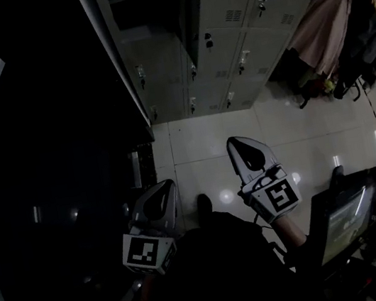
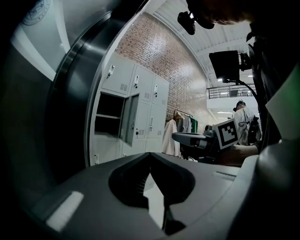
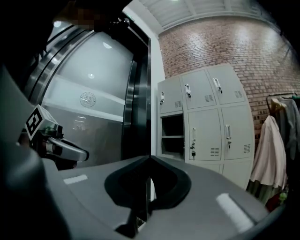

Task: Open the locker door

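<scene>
A bank of grey lockers (image 1: 240, 36) stands against the brick wall, well ahead of me. One upper compartment (image 2: 108, 112) is open, showing a shelf, and its door (image 2: 131, 118) is swung out. The same open compartment (image 3: 171, 135) shows in the right gripper view, and the door (image 1: 189, 5) in the head view. My left gripper (image 1: 169, 183) and right gripper (image 1: 235, 141) hang low over the tiled floor, far from the lockers. Both are shut with nothing between their jaws, which meet at the tips (image 2: 150, 154) (image 3: 150, 157).
A dark curved glass-and-metal wall (image 1: 41, 136) fills the left side. Pale coats on a rack (image 1: 324, 25) hang to the right of the lockers. A screen on a stand (image 1: 344, 219) is at my lower right. A person (image 2: 243, 116) stands in the distance.
</scene>
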Available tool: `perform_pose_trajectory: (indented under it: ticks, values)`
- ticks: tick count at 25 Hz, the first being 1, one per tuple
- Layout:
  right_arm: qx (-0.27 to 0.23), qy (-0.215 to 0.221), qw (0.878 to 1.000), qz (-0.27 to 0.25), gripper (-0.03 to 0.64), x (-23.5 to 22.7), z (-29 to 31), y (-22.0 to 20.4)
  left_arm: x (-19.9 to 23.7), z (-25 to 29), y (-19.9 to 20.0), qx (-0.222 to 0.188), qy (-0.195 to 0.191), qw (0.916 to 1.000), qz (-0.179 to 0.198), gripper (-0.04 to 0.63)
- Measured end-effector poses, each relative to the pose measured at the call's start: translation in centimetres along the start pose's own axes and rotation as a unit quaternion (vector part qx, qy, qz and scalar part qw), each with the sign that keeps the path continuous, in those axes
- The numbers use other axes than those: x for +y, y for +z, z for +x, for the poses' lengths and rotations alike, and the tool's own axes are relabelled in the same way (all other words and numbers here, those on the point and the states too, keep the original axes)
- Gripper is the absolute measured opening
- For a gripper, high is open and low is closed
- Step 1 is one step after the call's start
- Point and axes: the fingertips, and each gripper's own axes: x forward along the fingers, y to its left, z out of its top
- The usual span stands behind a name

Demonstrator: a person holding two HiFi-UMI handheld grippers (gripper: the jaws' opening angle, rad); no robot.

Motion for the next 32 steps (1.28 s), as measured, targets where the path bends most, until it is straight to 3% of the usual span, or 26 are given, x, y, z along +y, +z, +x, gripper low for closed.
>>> perform_pose_trajectory:
  ticks: [8,14,21,32]
  values:
    - [-0.001,-0.01,1.0,-0.003,0.0,9.3,-8.9,-0.3,-4.8,-10.3,-3.9,0.0,-0.015,0.9998,-0.015,0.015]
    - [0.007,-0.018,1.0,-0.006,0.0,13.5,-13.8,-0.7,-8.4,-14.4,-5.8,-0.001,-0.04,0.9991,-0.015,0.015]
    - [-0.01,-0.023,1.0,-0.003,0.0,14.7,-15.9,0.4,-10.2,-15.4,-5.7,-0.013,-0.058,0.9982,-0.002,0.015]
    - [-0.018,-0.012,1.0,-0.021,0.0,14.6,-16.3,0.6,-10.8,-15.4,-6.0,-0.013,-0.054,0.9984,-0.003,0.015]
